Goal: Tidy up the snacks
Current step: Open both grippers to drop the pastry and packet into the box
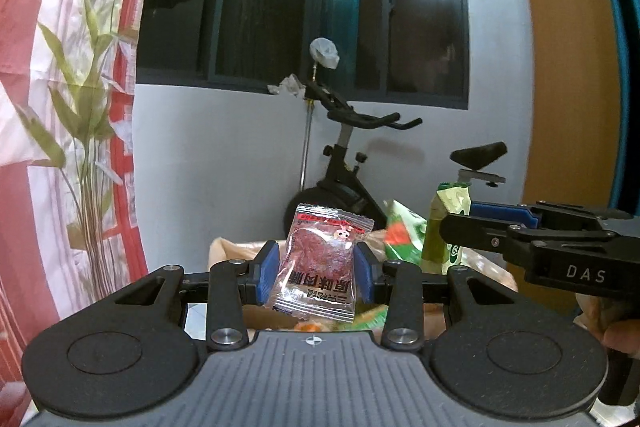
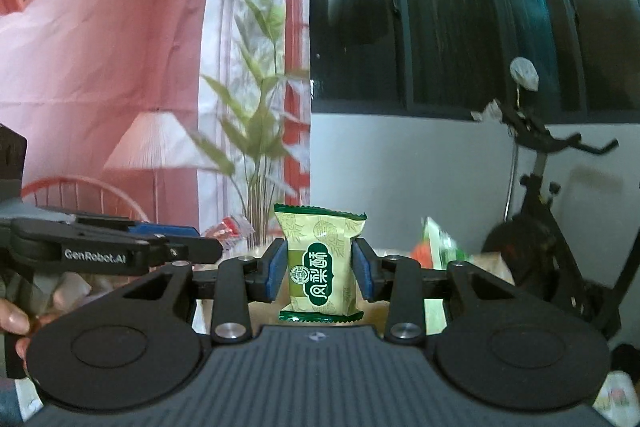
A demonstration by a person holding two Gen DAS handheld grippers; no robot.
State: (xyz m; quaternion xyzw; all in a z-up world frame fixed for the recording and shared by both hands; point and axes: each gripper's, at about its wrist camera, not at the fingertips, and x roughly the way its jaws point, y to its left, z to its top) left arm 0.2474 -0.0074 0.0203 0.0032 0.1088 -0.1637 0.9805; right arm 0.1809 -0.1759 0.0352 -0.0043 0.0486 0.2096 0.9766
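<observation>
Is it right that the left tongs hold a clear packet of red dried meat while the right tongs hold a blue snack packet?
Not quite. The right tongs hold a green snack packet, not a blue one, as the right wrist view shows. The left tongs do hold the clear packet of red dried meat.

Glossy clear plastic jerky packet (image 1: 320,263)
</observation>
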